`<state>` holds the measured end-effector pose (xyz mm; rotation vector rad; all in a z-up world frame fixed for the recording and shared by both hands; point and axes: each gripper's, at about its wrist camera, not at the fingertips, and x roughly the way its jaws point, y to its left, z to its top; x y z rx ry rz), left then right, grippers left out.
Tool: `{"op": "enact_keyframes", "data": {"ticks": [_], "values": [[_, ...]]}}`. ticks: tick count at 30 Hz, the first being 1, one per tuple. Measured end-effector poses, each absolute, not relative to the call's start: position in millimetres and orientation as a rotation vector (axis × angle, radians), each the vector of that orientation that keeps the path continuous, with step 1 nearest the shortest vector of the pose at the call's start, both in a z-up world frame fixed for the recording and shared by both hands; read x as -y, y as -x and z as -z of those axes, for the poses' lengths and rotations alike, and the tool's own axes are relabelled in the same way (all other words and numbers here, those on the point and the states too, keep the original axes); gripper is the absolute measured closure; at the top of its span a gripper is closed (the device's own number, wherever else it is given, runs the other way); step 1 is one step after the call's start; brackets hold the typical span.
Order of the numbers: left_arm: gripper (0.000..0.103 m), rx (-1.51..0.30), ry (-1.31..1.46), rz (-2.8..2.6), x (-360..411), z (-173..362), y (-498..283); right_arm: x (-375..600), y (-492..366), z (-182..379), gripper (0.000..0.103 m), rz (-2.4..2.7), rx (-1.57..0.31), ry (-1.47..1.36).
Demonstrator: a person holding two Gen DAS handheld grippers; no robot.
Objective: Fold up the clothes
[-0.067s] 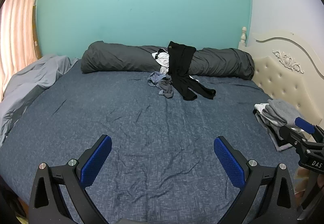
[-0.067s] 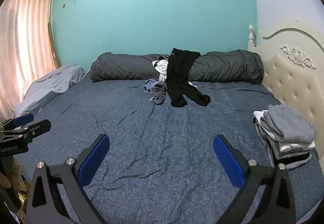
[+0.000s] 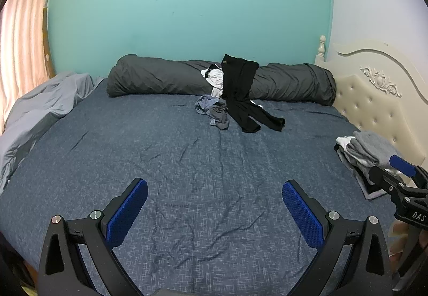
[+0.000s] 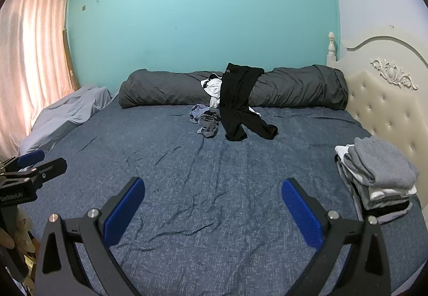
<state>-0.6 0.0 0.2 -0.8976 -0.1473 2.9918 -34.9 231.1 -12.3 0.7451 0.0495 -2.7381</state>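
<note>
Bedroom, blue bed (image 3: 187, 175). Left gripper (image 3: 215, 205) and right gripper (image 4: 212, 202) wide open, empty. Unfolded heap, black trousers (image 4: 238, 108) on top, at 12 o'clock; folded stack (image 4: 379, 173) at 3. Soft, light, limp; probably best grabbed at waistband.

home bedroom: bed (image 3: 187, 162), headboard (image 3: 374, 98)

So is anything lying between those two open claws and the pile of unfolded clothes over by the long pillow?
Nothing visible: only bare, wrinkled blue sheet lies between the left hand-held gripper, the right hand-held gripper and the unfolded clothes. The folded stack sits off to the right.
</note>
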Motion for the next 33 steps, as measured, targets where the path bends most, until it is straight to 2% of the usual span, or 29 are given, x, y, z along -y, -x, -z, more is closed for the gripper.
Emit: {"op": "enact_keyframes", "data": {"ticks": [33], "values": [[0.000, 0.146, 0.897, -2.976, -0.8, -4.2, 5.1, -234.3, 37.4, 11.7, 0.000, 2.734, -0.023, -0.760]]}}
